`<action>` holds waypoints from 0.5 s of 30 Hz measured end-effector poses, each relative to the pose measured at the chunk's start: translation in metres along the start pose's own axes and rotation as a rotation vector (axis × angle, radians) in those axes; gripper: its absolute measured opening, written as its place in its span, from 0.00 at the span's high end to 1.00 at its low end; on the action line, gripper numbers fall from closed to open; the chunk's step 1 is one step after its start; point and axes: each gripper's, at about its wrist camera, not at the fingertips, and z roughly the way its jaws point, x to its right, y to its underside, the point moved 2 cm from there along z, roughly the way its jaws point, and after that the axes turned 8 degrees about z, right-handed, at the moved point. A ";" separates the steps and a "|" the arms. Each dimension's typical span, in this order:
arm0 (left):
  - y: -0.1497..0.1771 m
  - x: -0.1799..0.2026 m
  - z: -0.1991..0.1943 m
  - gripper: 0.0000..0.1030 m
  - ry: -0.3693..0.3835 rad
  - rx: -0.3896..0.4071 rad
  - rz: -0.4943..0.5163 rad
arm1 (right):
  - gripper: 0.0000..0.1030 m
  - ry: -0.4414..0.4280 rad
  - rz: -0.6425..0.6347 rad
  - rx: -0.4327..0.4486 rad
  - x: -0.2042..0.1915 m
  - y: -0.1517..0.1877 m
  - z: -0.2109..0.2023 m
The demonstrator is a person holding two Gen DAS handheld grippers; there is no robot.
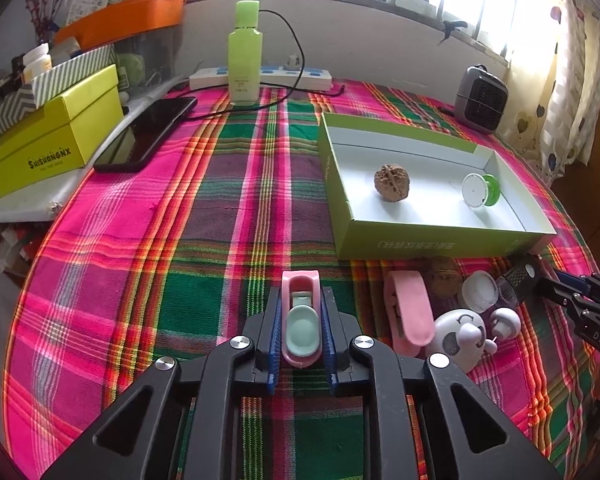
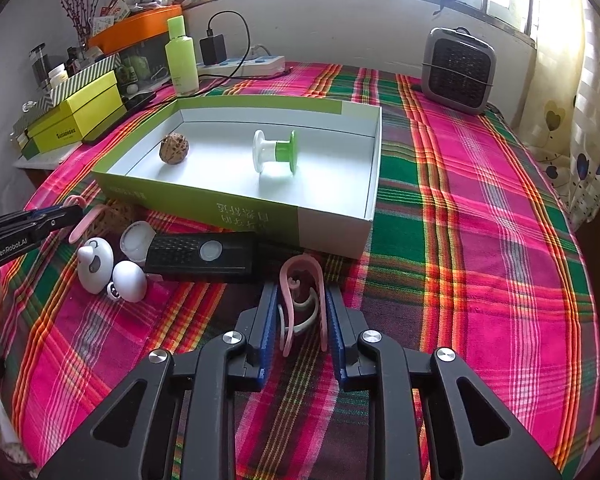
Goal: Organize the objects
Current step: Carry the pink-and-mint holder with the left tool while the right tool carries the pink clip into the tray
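- Near the table's front edge, left gripper (image 1: pixel 301 320) clamps a pink clip (image 1: pixel 301 316); 
- right gripper (image 2: pixel 302 312) clamps another clip (image 2: pixel 302 300); likely bound for the box (image 2: pixel 260 204).

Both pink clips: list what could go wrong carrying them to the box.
1. The right gripper pinches only an open, springy pink clip; it may twist free.
2. The black remote lies between it and the box; a low path could snag.
3. The left gripper must clear the box's near wall.
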 end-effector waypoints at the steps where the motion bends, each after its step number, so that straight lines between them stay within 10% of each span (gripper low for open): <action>1: -0.001 0.001 -0.002 0.85 0.002 0.005 0.004 | 0.76 0.000 0.003 0.002 0.001 0.000 -0.001; 15: -0.007 0.016 -0.022 0.84 0.032 0.047 0.032 | 0.77 -0.012 0.030 0.026 -0.003 -0.001 -0.017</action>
